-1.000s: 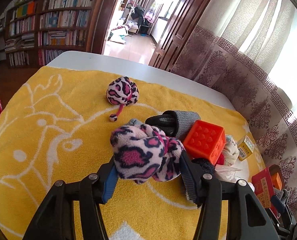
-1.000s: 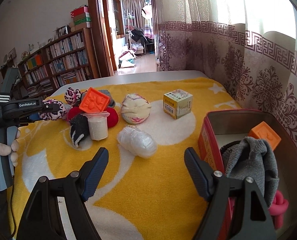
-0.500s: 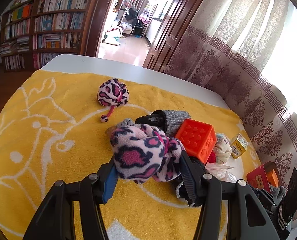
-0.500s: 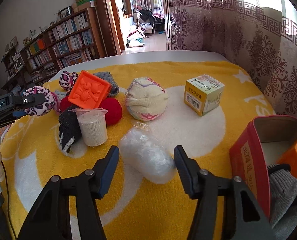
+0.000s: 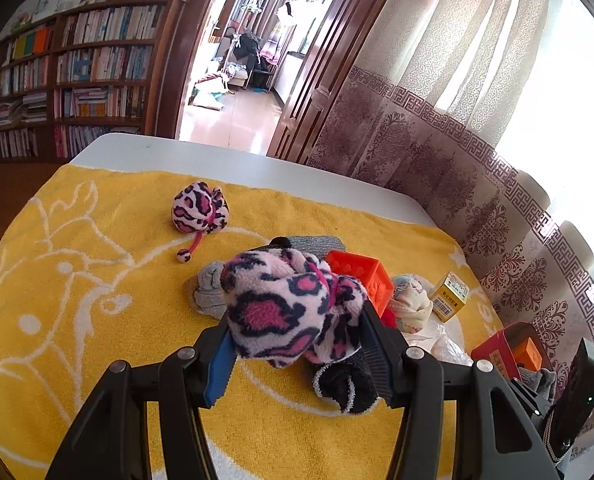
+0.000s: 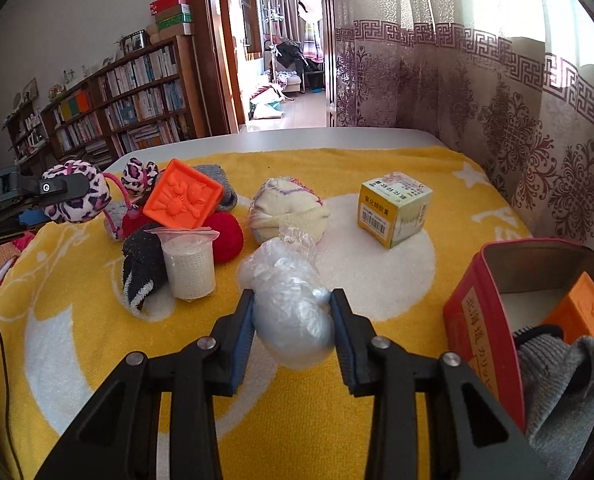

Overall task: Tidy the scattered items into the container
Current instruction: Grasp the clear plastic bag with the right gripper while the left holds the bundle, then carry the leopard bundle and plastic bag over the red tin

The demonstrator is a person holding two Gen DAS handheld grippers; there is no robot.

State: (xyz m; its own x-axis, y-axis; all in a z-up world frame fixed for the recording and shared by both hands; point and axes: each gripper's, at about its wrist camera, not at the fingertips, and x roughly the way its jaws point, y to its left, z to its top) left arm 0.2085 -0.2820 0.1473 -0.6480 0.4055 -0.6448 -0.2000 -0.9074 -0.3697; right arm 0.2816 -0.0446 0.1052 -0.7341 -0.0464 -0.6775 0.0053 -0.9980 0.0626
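My left gripper is shut on a pink leopard-print plush pouch and holds it above the yellow towel; it also shows in the right wrist view. My right gripper has closed on a clear plastic bag bundle lying on the towel. The red tin container stands at the right, holding an orange block and a grey sock.
On the towel lie a second leopard pouch, an orange textured block, a red ball, a black sock, a white cup in a bag, a cream sock ball and a yellow box.
My right gripper moved forward and closed its fingers around the plastic bag bundle. My left gripper rose a little with the leopard pouch still in it.
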